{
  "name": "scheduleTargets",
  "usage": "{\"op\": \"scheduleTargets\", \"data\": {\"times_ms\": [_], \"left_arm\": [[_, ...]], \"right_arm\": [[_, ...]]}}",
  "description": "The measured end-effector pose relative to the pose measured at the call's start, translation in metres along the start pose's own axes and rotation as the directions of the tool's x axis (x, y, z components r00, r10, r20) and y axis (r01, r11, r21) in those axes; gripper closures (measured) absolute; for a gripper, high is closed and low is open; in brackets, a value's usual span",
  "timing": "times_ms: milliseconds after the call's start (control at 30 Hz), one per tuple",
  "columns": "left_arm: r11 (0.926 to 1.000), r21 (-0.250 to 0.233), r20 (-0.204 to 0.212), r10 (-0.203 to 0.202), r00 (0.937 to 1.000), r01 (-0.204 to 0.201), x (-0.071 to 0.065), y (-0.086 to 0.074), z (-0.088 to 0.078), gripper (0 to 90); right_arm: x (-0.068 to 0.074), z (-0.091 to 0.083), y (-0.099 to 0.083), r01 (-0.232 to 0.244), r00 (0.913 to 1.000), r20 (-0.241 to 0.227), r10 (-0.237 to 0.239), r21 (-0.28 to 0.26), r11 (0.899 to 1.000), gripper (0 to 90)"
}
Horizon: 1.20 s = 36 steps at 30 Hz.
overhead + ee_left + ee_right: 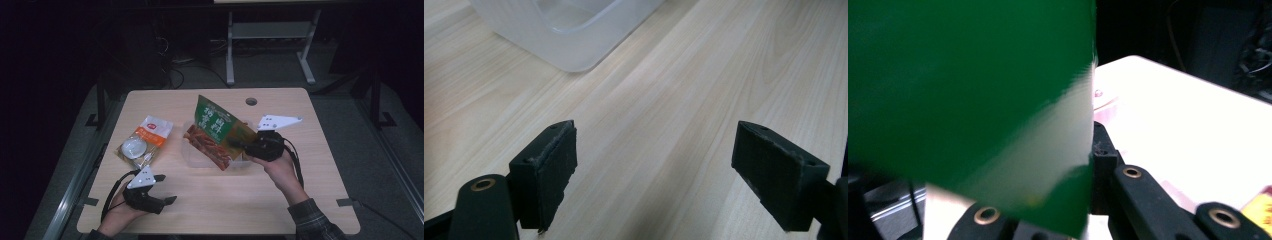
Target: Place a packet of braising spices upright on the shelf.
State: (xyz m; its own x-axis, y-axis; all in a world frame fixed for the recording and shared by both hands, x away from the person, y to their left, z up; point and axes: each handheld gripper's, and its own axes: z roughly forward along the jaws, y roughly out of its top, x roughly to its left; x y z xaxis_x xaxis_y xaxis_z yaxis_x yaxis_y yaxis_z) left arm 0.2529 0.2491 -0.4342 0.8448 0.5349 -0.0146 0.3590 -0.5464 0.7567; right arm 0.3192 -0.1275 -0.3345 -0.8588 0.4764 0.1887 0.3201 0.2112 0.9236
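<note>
The right gripper is clamping the edge of a green snack bag, jaws squeezed tight on the foil, and holding it tilted just above a clear plastic container at the middle of the table. In the right gripper view the bag's green back is hanging close before the lens. The left gripper, jaws spread wide and grasping nothing, is resting on the table nearer the person than the container, whose corner is lying ahead of it. An orange-and-white packet is lying left of the container. Judging by this, the bag is being carried to the container; next it likely needs lowering inside before the jaws let go.
</note>
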Motion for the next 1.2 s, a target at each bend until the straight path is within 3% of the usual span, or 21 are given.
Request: {"op": "scheduleTargets", "data": {"times_ms": [133, 167, 433, 767, 1200], "left_arm": [[1.0, 0.007, 0.002, 0.006, 1.0, -0.006, 0.0, 0.0, 0.001, 17.7], [0.9999, 0.012, 0.004, 0.011, 0.9999, -0.011, 0.0, 0.0, 0.001, 17.7], [1.0, 0.006, 0.005, 0.004, 1.0, -0.004, 0.0, -0.001, 0.002, 17.7], [0.9995, 0.024, 0.015, 0.018, 0.9997, -0.019, -0.001, -0.001, 0.003, 17.3], [0.9993, 0.031, 0.019, 0.021, 0.9996, -0.021, -0.002, -0.001, 0.004, 17.3]], "right_arm": [[-0.004, -0.004, 0.007, 0.004, 0.999, 0.045, -0.004, -0.009, 1.0, 89.5], [-0.007, -0.005, 0.011, 0.003, 0.9964, 0.085, -0.002, -0.011, 1.0, 89.5], [-0.02, -0.006, 0.012, -0.02, 0.9846, 0.173, 0.021, -0.007, 1.0, 89.5], [-0.028, -0.005, 0.004, -0.067, 0.9673, 0.246, 0.063, 0.007, 0.998, 89.5], [-0.03, 0.002, -0.004, -0.095, 0.9477, 0.309, 0.08, 0.034, 0.995, 89.4]]}}
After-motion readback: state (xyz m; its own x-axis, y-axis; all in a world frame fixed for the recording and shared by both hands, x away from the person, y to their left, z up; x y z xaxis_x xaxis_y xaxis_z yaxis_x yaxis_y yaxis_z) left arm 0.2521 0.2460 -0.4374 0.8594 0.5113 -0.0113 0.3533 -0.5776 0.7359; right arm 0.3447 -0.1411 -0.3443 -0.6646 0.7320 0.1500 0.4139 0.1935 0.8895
